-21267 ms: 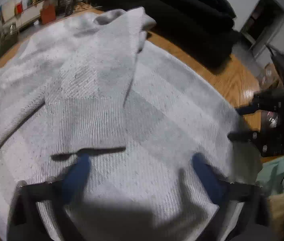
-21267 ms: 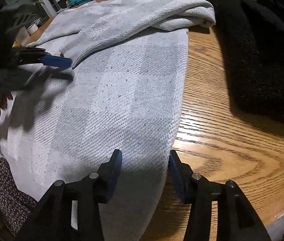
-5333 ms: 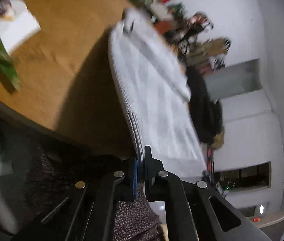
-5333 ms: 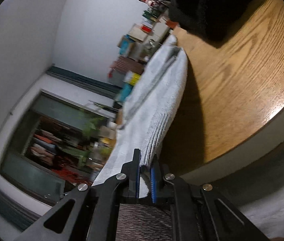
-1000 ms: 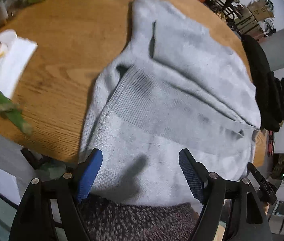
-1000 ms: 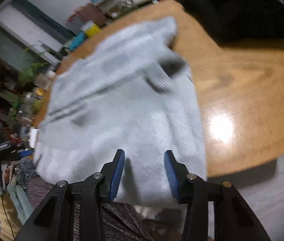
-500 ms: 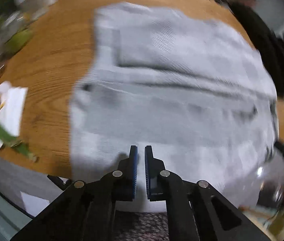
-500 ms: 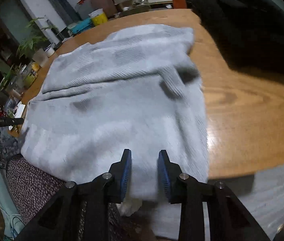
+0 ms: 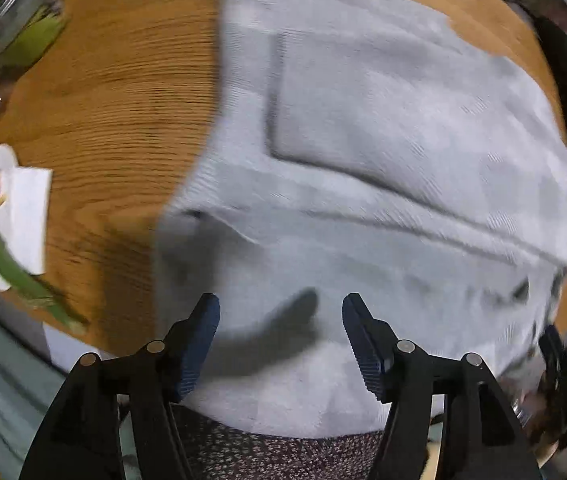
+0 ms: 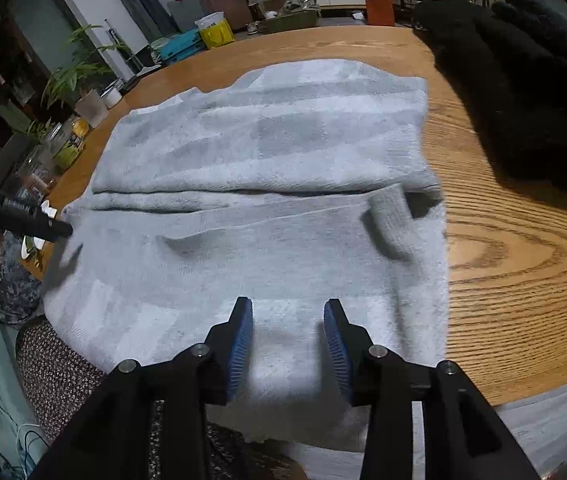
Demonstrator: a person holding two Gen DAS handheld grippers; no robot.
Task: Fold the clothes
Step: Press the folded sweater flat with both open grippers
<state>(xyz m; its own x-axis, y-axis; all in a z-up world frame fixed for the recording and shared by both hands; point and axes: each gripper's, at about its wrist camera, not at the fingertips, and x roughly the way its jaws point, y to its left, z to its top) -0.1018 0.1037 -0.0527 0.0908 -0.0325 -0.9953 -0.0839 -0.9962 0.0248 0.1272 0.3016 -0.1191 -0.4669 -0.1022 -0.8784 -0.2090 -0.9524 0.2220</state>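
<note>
Now left claw [image 9: 281,316] aimed straight down above grey sweater [image 9: 383,152], right claw [image 10: 288,320] angled downward; both opening, nothing gripped.

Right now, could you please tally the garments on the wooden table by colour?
Light grey checked knit sweater: 1
Black fleecy garment pile: 1, though how many pieces it holds cannot be told
Total: 2

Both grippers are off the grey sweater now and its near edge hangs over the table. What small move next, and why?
Probably lower both opening grippers, left gripper and right gripper, onto the near hem of the grey sweater and pinch it. Nothing sits between either pair of jaws, and that hem overhangs the wooden table unfolded.
</note>
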